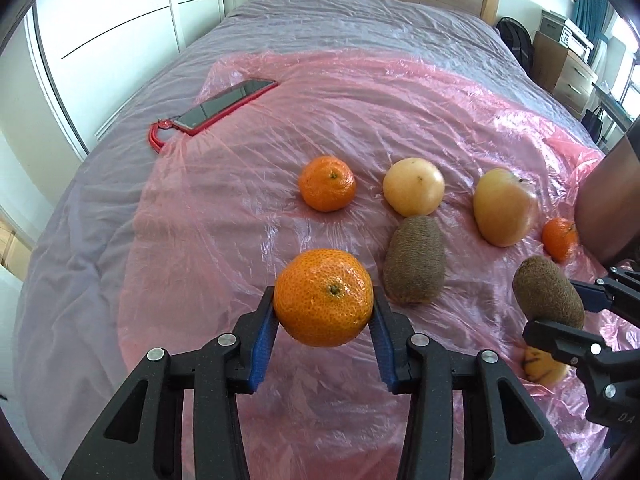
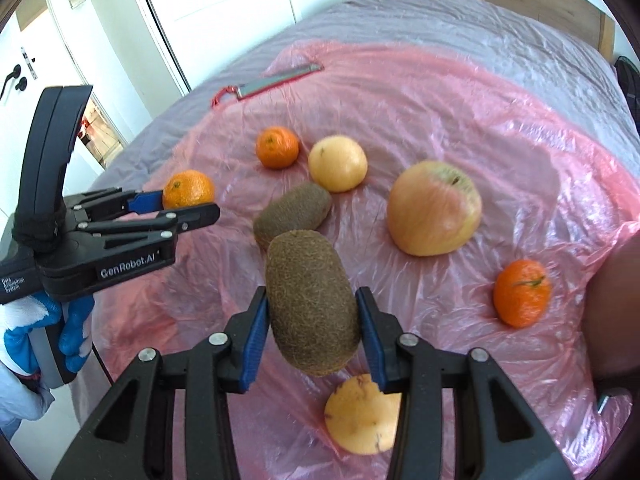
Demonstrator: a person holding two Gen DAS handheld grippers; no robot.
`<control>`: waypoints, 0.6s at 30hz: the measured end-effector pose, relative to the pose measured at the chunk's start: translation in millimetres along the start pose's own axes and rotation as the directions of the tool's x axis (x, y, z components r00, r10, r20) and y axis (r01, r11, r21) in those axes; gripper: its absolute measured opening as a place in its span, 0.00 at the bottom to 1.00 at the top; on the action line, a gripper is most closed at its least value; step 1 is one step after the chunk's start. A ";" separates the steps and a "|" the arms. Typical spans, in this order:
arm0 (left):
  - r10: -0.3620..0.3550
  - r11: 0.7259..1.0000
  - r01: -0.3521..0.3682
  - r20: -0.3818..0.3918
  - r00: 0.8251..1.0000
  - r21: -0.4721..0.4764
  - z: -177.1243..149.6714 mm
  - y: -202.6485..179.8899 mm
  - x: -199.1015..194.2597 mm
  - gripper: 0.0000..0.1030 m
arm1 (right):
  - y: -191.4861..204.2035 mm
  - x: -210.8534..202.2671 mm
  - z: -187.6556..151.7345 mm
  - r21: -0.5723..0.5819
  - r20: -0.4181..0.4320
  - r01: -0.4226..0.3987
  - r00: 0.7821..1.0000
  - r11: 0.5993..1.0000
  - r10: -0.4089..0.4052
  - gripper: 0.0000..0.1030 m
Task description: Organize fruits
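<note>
A mandarin (image 1: 323,297) is clamped between the jaws of the left gripper (image 1: 323,312) at lower centre of the left wrist view, and a kiwi (image 2: 312,300) is pinched the same way by the right gripper (image 2: 312,320) — both lifted above the pink plastic sheet (image 1: 224,184). The step in hand appears to be carrying. Next, each fruit would likely be set beside its kind — the second mandarin (image 1: 327,183) at mid-frame, the second kiwi (image 2: 293,213) just above the held one.

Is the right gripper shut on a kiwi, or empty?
Shut on it: the right gripper has both blue pads against the kiwi, which looks lifted off the pink plastic sheet.
</note>
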State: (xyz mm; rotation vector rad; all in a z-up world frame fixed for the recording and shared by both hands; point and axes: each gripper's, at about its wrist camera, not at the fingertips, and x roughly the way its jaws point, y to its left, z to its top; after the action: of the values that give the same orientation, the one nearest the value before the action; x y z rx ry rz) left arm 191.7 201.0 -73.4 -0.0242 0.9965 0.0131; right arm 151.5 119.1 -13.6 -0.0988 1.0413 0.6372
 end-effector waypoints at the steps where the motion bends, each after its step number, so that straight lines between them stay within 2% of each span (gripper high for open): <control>1: 0.000 1.000 0.000 0.006 1.000 0.001 -1.6 -1.5 -5.7 0.37 | 1.1 -6.8 -0.1 0.000 0.009 -0.002 1.000 1.000 0.002 0.09; 8: 0.001 1.000 -0.001 0.041 0.999 -0.007 -14.9 -9.8 -42.8 0.37 | 9.9 -45.7 -6.4 -0.012 0.051 0.003 0.999 1.000 -0.003 0.09; 18: -0.009 1.000 0.007 0.079 0.997 0.016 -40.9 -32.6 -88.9 0.37 | 5.1 -97.5 -41.5 0.025 0.075 0.033 0.997 0.999 -0.035 0.09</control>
State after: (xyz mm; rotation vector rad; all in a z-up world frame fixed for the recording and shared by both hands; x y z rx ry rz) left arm 109.8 167.4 -20.5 -0.0132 0.9178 -0.0012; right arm 83.2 64.7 46.6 -0.0709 0.9727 0.5936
